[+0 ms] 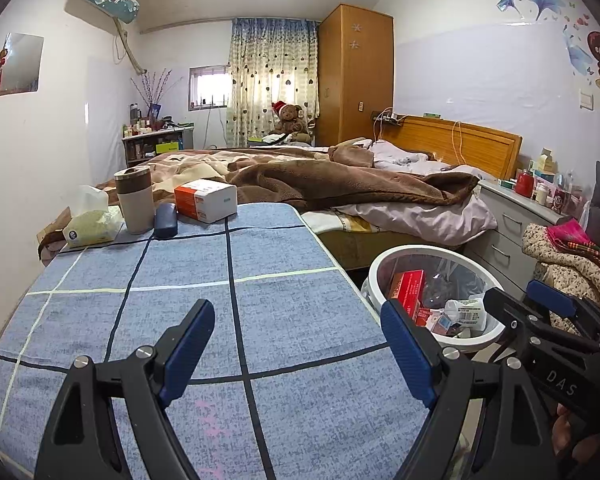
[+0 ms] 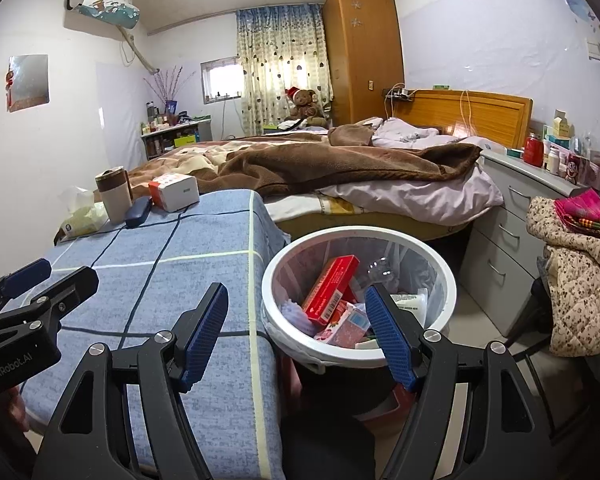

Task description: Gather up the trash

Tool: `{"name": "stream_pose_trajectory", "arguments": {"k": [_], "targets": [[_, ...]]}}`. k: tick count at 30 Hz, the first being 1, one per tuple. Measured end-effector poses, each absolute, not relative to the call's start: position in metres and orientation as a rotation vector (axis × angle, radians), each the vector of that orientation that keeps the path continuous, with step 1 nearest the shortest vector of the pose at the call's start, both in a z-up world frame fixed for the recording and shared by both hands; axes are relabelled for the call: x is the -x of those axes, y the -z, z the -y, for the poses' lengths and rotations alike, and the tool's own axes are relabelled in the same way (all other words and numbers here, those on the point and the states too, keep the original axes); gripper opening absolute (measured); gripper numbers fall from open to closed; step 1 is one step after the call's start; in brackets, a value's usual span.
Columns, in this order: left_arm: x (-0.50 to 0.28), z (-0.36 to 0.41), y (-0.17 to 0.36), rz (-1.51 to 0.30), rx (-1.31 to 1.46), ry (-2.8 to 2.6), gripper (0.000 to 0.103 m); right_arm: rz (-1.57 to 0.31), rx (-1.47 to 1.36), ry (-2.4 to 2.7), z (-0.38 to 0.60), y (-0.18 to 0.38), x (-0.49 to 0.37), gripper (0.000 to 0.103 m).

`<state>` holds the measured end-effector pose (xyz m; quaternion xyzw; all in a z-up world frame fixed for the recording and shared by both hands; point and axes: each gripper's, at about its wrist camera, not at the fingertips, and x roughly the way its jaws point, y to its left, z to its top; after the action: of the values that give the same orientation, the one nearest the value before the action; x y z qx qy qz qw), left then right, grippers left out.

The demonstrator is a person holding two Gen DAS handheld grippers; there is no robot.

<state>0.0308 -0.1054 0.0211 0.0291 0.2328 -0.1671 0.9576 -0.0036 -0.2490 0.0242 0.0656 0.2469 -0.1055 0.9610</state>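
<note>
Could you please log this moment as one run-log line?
left gripper: open, empty | right gripper: open, empty | bin: holds trash, beside table

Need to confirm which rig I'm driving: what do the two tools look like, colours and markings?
Both match: black skeletal frames with triangular cut-outs, silver bolts, and ribbed blue pads on the two fingers. The left tool reads "GenRobot.AI" in white on its body in the right wrist view; the right tool shows "DAS" in the left wrist view. No cables visible.

Tumbler (image 1: 134, 200), glasses case (image 1: 165, 220), bed (image 1: 340, 184)
</note>
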Motion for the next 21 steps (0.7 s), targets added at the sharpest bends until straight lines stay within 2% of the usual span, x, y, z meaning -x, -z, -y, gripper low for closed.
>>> {"name": "stream_pose_trajectory", "arguments": {"k": [21], "targets": [[-0.0305,0.1056,-0.0203,-0.482,-0.065,0.34,0.086,-0.498,-0.136,0.215,0.2492,-0.0247,0.0062,0.073]]}}
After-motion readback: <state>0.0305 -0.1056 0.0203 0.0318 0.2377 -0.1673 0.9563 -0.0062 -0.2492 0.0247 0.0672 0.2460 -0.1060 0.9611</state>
